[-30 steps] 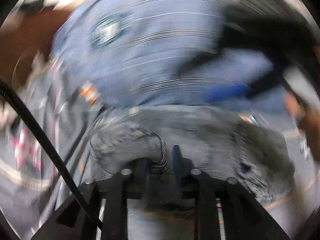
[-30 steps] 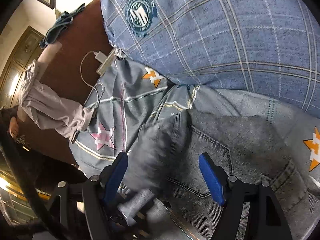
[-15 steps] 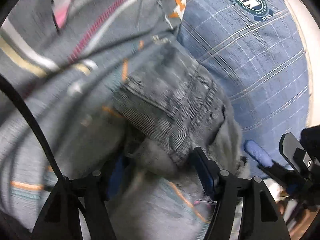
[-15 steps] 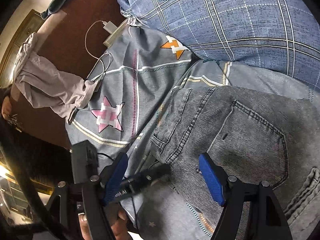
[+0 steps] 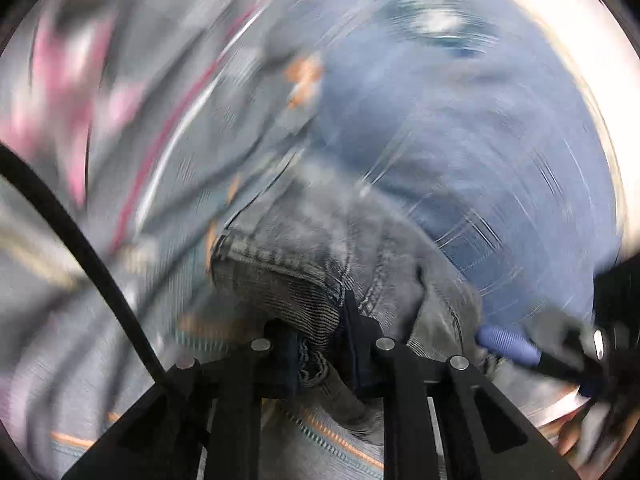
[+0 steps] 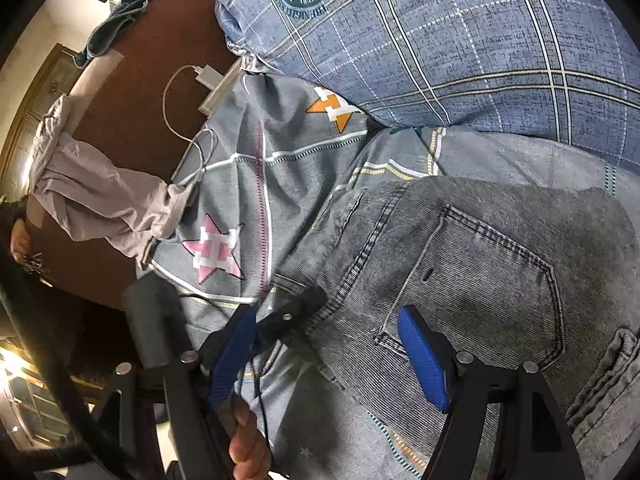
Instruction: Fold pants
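Note:
Grey denim pants (image 6: 472, 264) lie folded on a grey bedsheet with star prints (image 6: 248, 184), back pocket up. My left gripper (image 5: 320, 344) is shut on a bunched edge of the pants (image 5: 304, 280); its view is motion-blurred. My right gripper (image 6: 332, 356) is open, its blue pads above the pants' lower edge and holding nothing. The left gripper's black tip (image 6: 296, 312) shows in the right wrist view at the pants' left edge. One blue pad of the right gripper (image 5: 508, 344) shows at the right of the left wrist view.
A blue plaid pillow (image 6: 460, 40) with a round crest lies beyond the pants. A white charger and cable (image 6: 200, 76) lie on the brown surface at the left, beside a lilac garment (image 6: 100, 196). A hand (image 6: 244, 452) is at the bottom.
My left gripper was open half a second ago and has shut on the pants' edge while moving fast. The right gripper has stayed open and shifted slightly over the pants.

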Demonstrator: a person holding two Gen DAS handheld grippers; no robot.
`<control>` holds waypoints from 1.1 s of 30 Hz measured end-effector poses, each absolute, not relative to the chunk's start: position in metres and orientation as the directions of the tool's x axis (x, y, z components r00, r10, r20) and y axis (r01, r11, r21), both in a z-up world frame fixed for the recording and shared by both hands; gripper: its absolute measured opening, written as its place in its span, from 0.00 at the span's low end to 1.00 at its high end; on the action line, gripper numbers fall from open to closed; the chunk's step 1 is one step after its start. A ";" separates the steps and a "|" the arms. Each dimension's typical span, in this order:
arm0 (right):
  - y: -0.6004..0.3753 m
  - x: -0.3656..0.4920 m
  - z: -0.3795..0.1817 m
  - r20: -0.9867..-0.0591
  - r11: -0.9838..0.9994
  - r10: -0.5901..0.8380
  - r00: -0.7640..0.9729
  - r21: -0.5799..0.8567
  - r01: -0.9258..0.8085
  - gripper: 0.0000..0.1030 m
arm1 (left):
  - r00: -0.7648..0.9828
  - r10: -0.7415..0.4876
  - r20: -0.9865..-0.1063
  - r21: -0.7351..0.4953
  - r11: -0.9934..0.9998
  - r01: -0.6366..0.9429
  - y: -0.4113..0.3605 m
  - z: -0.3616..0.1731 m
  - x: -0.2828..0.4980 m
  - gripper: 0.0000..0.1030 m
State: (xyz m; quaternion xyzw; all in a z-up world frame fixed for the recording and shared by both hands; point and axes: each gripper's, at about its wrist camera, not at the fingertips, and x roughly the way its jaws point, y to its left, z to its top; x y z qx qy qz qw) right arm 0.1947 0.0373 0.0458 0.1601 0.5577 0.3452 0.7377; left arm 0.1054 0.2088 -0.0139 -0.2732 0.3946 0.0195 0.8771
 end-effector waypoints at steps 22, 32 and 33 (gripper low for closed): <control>0.071 0.220 0.076 -0.914 0.767 0.406 0.014 0.333 -0.549 0.61 | 0.826 -0.162 -0.540 0.014 0.980 0.201 0.069 0.037 0.061 0.17; -0.010 0.186 0.096 -0.833 0.808 0.525 0.175 0.423 -0.410 0.21 | 0.825 -0.273 -0.494 0.050 0.939 0.340 0.041 0.060 0.036 0.17; -0.027 0.178 0.101 -0.804 0.804 0.557 0.211 0.457 -0.379 0.21 | 0.818 -0.296 -0.493 0.036 0.933 0.359 0.040 0.065 0.033 0.17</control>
